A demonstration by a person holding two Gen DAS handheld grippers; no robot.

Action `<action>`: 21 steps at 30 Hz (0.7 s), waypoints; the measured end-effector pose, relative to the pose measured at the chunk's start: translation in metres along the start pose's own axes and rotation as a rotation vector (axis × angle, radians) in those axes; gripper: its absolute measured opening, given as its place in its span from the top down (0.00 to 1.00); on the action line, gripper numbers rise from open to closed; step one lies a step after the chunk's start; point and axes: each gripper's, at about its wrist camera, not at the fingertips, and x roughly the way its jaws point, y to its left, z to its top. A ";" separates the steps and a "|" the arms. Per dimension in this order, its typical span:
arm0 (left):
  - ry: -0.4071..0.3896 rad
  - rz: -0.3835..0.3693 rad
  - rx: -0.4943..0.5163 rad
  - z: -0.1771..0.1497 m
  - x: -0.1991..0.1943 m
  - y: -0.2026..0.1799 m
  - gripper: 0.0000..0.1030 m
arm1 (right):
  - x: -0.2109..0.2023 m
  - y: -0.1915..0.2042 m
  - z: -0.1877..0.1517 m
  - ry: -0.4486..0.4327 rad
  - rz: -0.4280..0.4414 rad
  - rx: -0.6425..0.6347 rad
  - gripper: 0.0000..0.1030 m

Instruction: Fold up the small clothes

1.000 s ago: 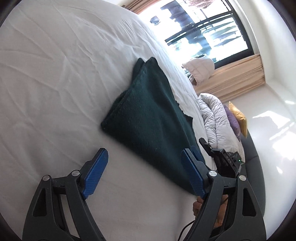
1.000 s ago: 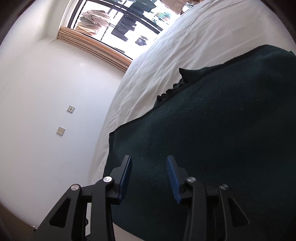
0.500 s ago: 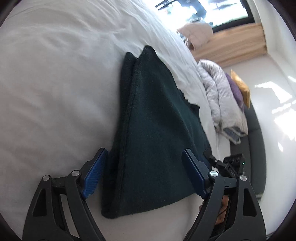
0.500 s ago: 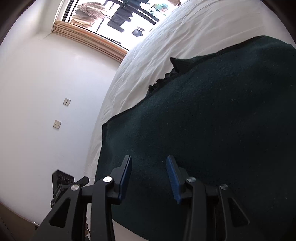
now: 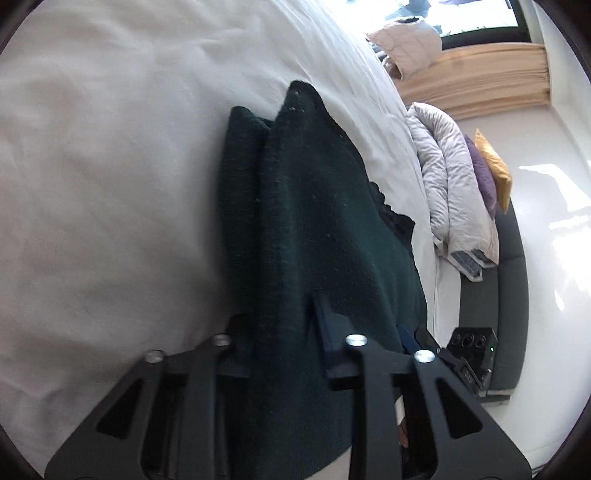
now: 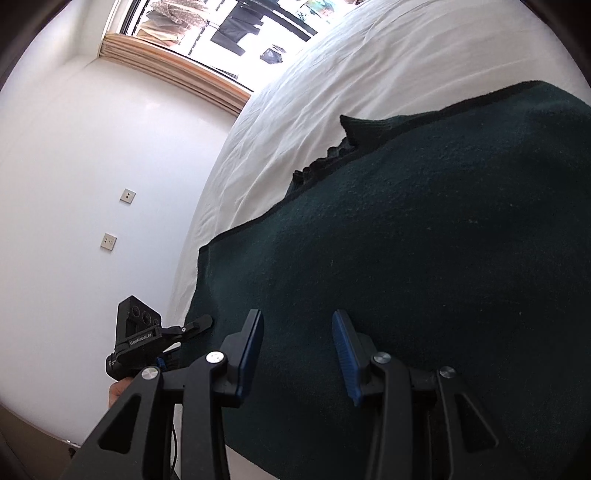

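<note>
A dark green knit garment point(image 5: 314, 229) lies folded on the white bed point(image 5: 92, 184). My left gripper point(image 5: 280, 343) has closed on the garment's near edge, with the cloth bunched between its fingers and hiding the pads. In the right wrist view the same garment point(image 6: 424, 258) fills the middle and right. My right gripper point(image 6: 297, 350) is open just above its near part, blue pads apart with nothing between them. The left gripper's body point(image 6: 136, 339) shows at the garment's left corner.
A grey-white duvet point(image 5: 443, 177) with purple and yellow cushions point(image 5: 491, 173) lies on a dark sofa point(image 5: 491, 295) beyond the bed. A window point(image 6: 236, 26) and a white wall point(image 6: 74, 166) with two sockets stand beside the bed.
My left gripper has moved forward onto the garment's edge and closed on it; a second ago it was wide open beside it. My right gripper has stayed open over the cloth.
</note>
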 end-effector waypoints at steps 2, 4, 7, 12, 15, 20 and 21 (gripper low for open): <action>-0.015 0.002 0.004 -0.001 0.000 -0.001 0.88 | 0.007 0.004 0.001 0.033 -0.029 -0.024 0.61; -0.036 0.012 0.033 -0.003 -0.004 -0.008 0.88 | 0.015 0.001 0.003 0.058 -0.062 -0.019 0.73; -0.067 0.029 0.105 -0.008 -0.015 -0.030 0.89 | 0.022 -0.012 0.007 0.078 -0.111 0.025 1.00; -0.092 0.038 0.234 -0.017 -0.028 -0.083 0.89 | 0.021 -0.029 0.005 0.069 -0.083 0.041 1.00; -0.078 0.023 0.279 -0.022 -0.025 -0.116 0.89 | 0.020 -0.031 0.003 0.059 -0.073 0.034 1.00; -0.030 0.027 0.377 -0.037 0.001 -0.186 0.89 | -0.016 -0.044 0.007 -0.025 0.066 0.082 0.54; -0.020 0.034 0.397 -0.041 0.012 -0.202 0.89 | -0.030 -0.050 0.008 -0.057 0.123 0.104 0.37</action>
